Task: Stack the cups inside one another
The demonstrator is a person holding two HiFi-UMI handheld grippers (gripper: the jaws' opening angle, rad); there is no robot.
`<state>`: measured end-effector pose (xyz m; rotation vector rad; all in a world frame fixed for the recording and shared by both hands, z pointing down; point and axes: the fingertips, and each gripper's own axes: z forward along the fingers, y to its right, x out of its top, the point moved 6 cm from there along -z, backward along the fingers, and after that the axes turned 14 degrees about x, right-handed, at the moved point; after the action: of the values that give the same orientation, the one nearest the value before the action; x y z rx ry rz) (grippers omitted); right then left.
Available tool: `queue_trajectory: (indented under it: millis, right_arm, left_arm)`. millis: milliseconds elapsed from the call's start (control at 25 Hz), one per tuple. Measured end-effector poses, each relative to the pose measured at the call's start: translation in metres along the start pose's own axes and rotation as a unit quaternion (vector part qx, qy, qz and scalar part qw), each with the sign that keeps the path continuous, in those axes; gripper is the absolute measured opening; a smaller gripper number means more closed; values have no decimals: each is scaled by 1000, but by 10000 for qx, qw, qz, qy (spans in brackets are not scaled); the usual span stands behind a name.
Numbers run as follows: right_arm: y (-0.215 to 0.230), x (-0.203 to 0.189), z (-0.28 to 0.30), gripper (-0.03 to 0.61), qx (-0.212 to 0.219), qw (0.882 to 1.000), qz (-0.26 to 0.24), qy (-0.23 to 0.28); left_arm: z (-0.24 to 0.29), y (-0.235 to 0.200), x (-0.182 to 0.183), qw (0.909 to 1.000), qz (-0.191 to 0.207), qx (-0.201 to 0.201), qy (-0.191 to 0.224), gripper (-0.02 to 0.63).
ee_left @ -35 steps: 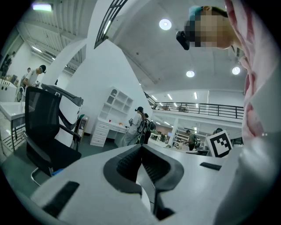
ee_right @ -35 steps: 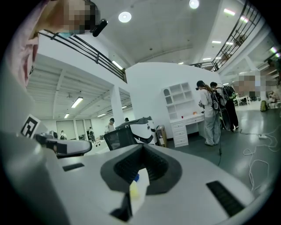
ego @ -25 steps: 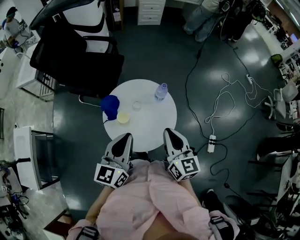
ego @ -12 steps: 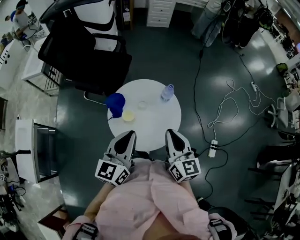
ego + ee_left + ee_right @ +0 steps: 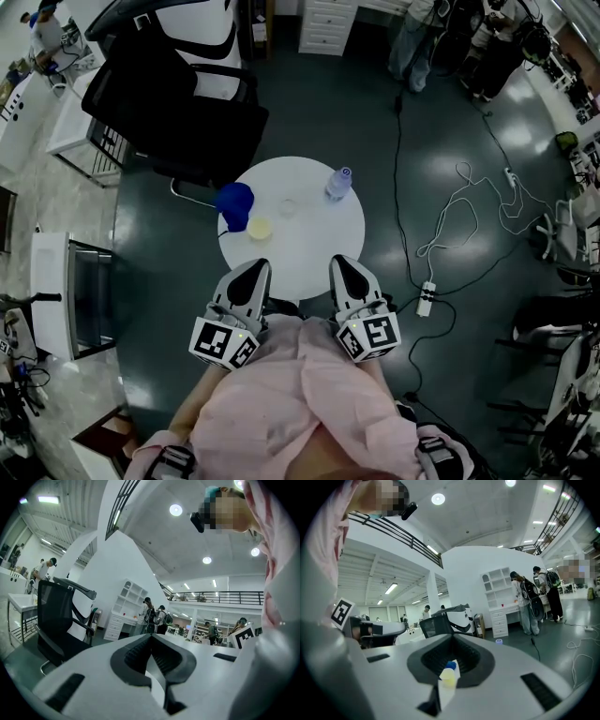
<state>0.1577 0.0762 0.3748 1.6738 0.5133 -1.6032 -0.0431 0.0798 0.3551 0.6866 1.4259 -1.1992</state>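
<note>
Three cups stand apart on the left half of a round white table: a blue cup, a yellow cup and a clear cup. My left gripper and right gripper hover side by side at the table's near edge, short of the cups, both shut and empty. In the left gripper view the left gripper has its tips together. Through the right gripper I see the yellow cup with the blue cup behind it.
A clear water bottle with a blue cap stands at the table's far right. A black office chair sits just beyond the table. Cables and a power strip lie on the floor to the right. People stand by white drawers.
The head view has drifted slightly, so the table sits a little higher and further right in frame. Both grippers and the cups have stayed where they were.
</note>
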Motion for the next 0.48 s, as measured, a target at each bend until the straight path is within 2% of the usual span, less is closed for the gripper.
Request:
queue_trajectory:
  millis: [480]
  right_arm:
    - [2, 1, 1, 31, -47, 10000, 31, 11]
  left_arm:
    - [0, -4, 0, 10000, -37, 48, 48, 18]
